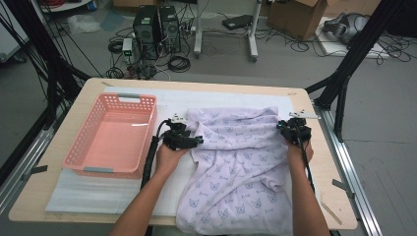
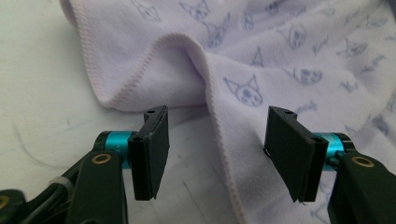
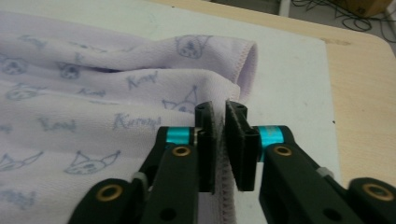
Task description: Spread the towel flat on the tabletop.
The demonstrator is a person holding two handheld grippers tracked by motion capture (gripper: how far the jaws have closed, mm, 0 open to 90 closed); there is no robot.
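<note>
A lilac towel [image 1: 236,157] printed with small cat faces lies rumpled on the white mat, its near end hanging over the table's front edge. My left gripper [image 1: 197,141] is at the towel's left edge. In the left gripper view its jaws stand open [image 2: 215,135], and the stitched hem of the towel [image 2: 289,56] runs on the mat between them, with neither pad touching it. My right gripper [image 1: 285,127] is at the towel's far right corner. In the right gripper view it is shut [image 3: 219,111] on the hem of the towel [image 3: 93,93].
A pink plastic basket [image 1: 118,98] stands empty on the left of the white mat [image 1: 98,191]. Bare wooden table [image 1: 324,162] shows to the right of the towel. Black frame posts flank the table, with computers and cables on the floor beyond.
</note>
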